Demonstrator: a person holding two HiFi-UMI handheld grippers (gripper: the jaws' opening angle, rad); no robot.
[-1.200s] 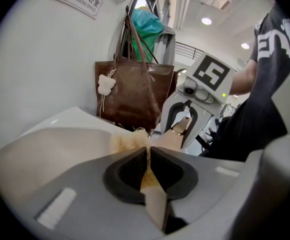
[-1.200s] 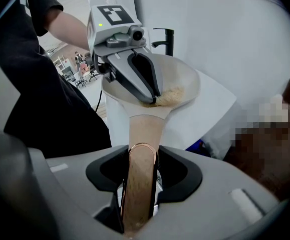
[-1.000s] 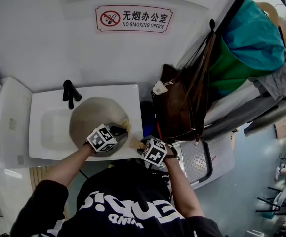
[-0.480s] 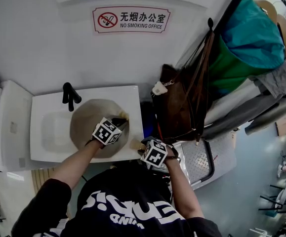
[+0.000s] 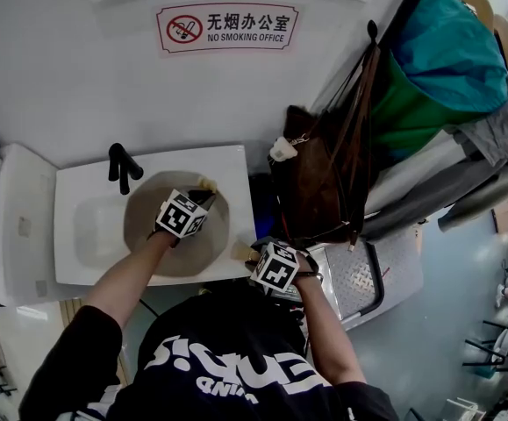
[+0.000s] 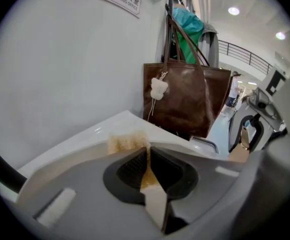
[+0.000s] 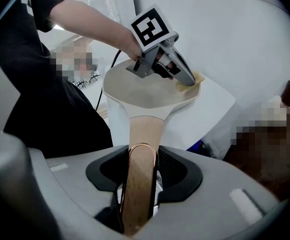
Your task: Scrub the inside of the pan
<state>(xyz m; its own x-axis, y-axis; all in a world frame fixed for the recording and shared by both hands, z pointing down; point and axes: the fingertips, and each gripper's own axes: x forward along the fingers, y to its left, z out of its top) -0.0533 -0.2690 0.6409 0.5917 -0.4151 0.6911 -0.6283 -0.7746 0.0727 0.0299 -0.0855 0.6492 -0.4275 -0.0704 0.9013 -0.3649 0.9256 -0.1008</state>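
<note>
A beige pan (image 5: pixel 170 235) sits tilted over the white sink (image 5: pixel 76 235). Its wooden handle (image 7: pixel 142 149) runs back between the jaws of my right gripper (image 7: pixel 143 159), which is shut on it at the sink's front right corner (image 5: pixel 255 257). My left gripper (image 5: pixel 203 193) reaches into the pan, shut on a yellow sponge (image 6: pixel 128 142). The sponge (image 7: pixel 196 79) presses against the pan's far right rim. In the right gripper view the pan's inside (image 7: pixel 139 91) looks pale and bare, with the left gripper (image 7: pixel 185 78) above it.
A black faucet (image 5: pixel 120 165) stands at the back of the sink. A brown handbag (image 5: pixel 319 182) hangs just right of the sink, under teal and green coats (image 5: pixel 442 68). A metal tread plate (image 5: pixel 359 279) lies lower right. The wall behind carries a no-smoking sign (image 5: pixel 227 26).
My left gripper has carried the sponge from the pan's right side along the rim toward its far edge. The right gripper and the handle have stayed put.
</note>
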